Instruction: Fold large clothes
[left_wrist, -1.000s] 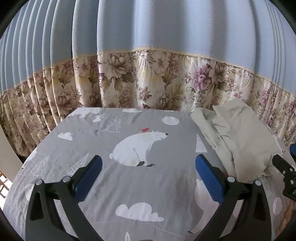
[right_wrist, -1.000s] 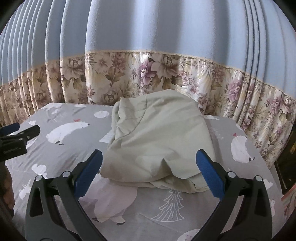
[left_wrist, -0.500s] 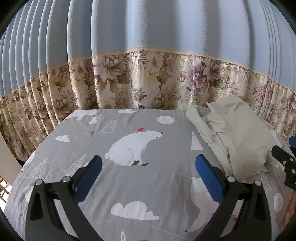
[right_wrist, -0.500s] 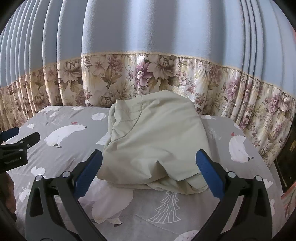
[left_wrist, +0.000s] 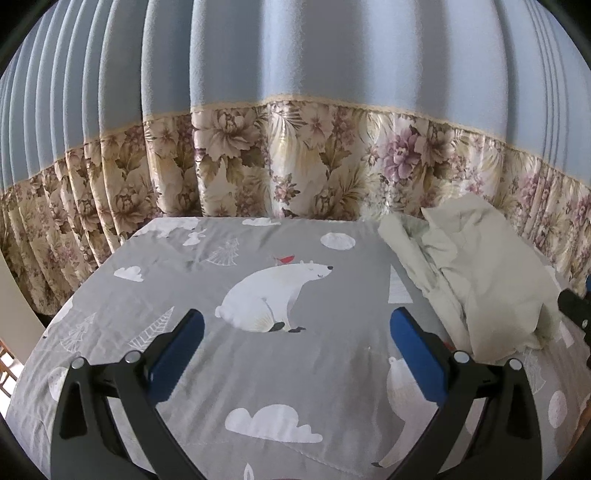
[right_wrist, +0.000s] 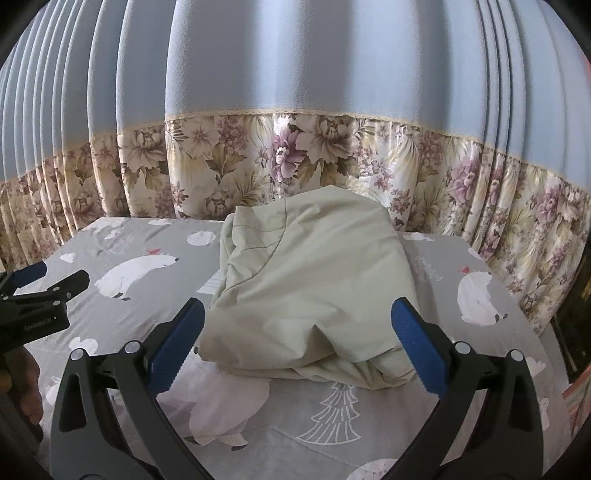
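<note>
Right wrist: right gripper (right_wrist: 297, 345) agape before garment's (right_wrist: 314, 291) near, perhaps bunched, edge.

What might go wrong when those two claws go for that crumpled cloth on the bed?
The pale green garment lies bunched in layers, so the open right claw may pinch several folds at once rather than one edge. It could also catch the bear-print bedsheet underneath. The open left claw faces bare sheet, with the garment off to its right, so it has to reach across.
</note>
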